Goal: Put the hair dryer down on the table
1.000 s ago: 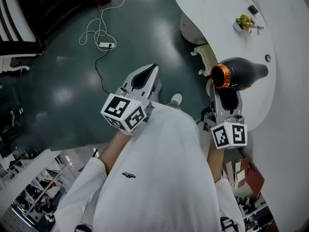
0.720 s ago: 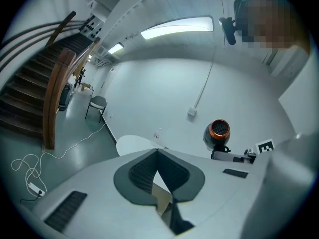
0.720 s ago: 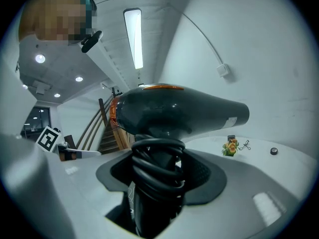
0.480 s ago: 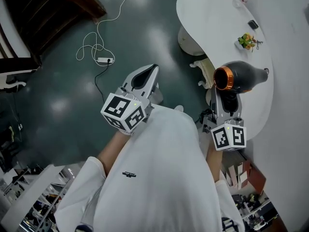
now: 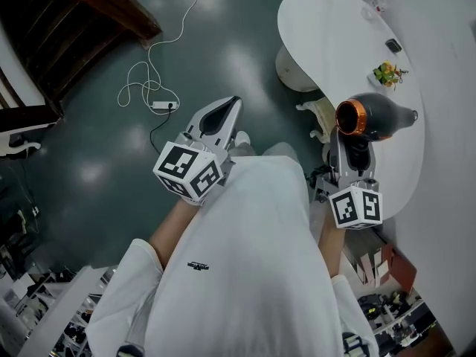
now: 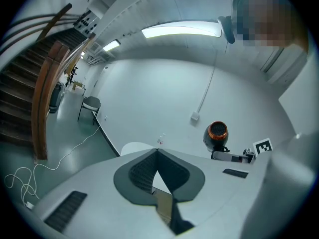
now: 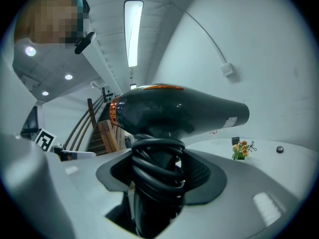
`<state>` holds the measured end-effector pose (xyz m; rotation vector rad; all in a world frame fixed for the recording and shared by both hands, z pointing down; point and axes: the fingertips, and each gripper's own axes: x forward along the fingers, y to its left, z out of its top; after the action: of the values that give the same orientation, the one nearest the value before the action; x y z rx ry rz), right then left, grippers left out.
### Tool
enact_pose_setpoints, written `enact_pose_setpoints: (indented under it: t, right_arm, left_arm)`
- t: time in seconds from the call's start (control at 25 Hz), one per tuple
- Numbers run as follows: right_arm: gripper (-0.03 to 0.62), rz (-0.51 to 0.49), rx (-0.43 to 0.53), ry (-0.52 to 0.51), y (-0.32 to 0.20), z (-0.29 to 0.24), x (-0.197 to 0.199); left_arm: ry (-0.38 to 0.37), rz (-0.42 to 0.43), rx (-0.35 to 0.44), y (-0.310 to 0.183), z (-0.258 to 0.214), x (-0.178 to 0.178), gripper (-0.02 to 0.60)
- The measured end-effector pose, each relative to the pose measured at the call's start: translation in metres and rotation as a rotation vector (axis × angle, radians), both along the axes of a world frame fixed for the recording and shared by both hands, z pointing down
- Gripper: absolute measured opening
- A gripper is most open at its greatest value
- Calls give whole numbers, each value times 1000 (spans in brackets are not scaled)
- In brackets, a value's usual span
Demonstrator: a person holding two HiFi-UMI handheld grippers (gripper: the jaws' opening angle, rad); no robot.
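Since a second ago the person has walked on toward the table (image 5: 327, 36), so its white top now sits lower and closer in the head view, the small flower pot (image 5: 388, 74) on it has slid down toward the dryer (image 5: 375, 117), and the floor cable (image 5: 149, 80) off to the left has slipped down as well, while both grippers keep the same pose in front of the body. From where I stand the right gripper (image 5: 349, 153) has its jaws set wide and clamped on the dryer's handle, which has the black cord (image 7: 157, 168) wound round it, and the dryer is up in the air, not on anything yet. Its barrel lies across, orange ring end to the left and nozzle to the right, with the handle running back toward the person into the jaws. It looks to hang about over the table's near edge, though how high above the top I cannot say. The left gripper (image 5: 232, 105) is out over bare floor, well left of the table, its jaw tips pressed together on nothing. What the set-down turns on, I would say, is that the clear stretch of table lies just beyond and below the right gripper, with the pot farther off, so that arm alone is placed to lower the dryer, barrel flat
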<state>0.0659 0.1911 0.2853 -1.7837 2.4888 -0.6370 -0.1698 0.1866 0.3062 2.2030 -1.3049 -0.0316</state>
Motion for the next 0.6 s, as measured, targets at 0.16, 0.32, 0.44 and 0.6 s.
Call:
enact_pose_setpoints:
  t: [0.16, 0.32, 0.44, 0.6]
  right_arm:
    - [278, 1, -16, -9, -9, 2, -9]
    - [278, -2, -27, 10, -21, 7, -9]
    - [278, -9, -30, 19, -30, 15, -7]
    - [278, -15, -32, 25, -47, 24, -4]
  left_arm:
    - [6, 1, -18, -10, 5, -7, 9]
    - [5, 9, -35, -20, 12, -5, 9]
    - [-4, 7, -49, -27, 20, -4, 9]
    - [-14, 9, -52, -46, 22, -2, 9]
